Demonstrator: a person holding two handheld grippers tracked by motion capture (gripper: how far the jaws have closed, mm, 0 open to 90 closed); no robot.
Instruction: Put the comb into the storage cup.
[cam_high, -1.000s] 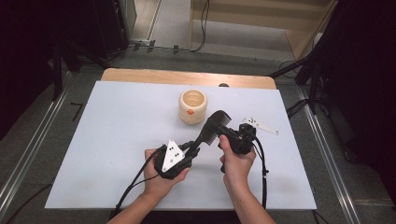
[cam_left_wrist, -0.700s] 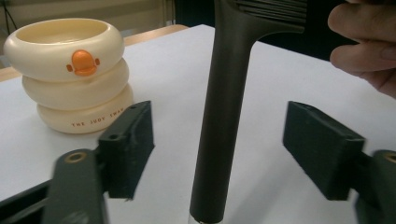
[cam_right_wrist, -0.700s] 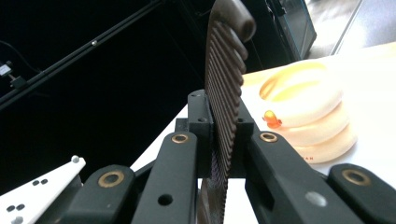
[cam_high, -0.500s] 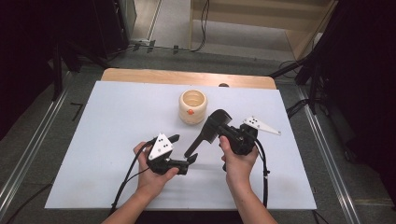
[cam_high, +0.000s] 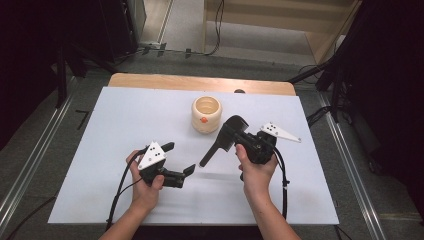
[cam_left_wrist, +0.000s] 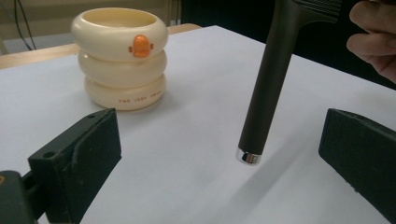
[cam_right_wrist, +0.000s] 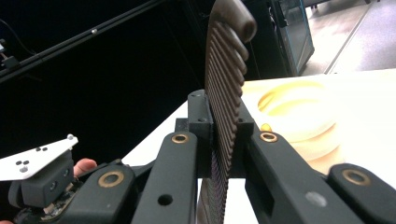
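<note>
A dark brown hairbrush (cam_high: 220, 145) hangs tilted over the white table, its handle (cam_left_wrist: 268, 88) slanting down to a silver end just above the sheet. My right gripper (cam_high: 234, 136) is shut on the ribbed brush head (cam_right_wrist: 226, 93), and its jaws clamp it from both sides in the right gripper view. To the left of the handle's end, my left gripper (cam_high: 180, 158) has just been opening its jaws. They stand wide apart with nothing between them (cam_left_wrist: 219, 158). A cream ringed cup (cam_high: 206, 114) with an orange beak stands behind the brush.
A white sheet (cam_high: 125, 125) covers the table, with a wooden strip (cam_high: 200, 82) along its far edge. Dark stands and cables surround the table. The right gripper view also shows the cup (cam_right_wrist: 289, 112) and the left gripper's white plate (cam_right_wrist: 37, 158).
A second ago the left gripper was closed on the brush handle. It has let go, opened wide and drawn away to the left. The right hand and the brush have stayed put.
</note>
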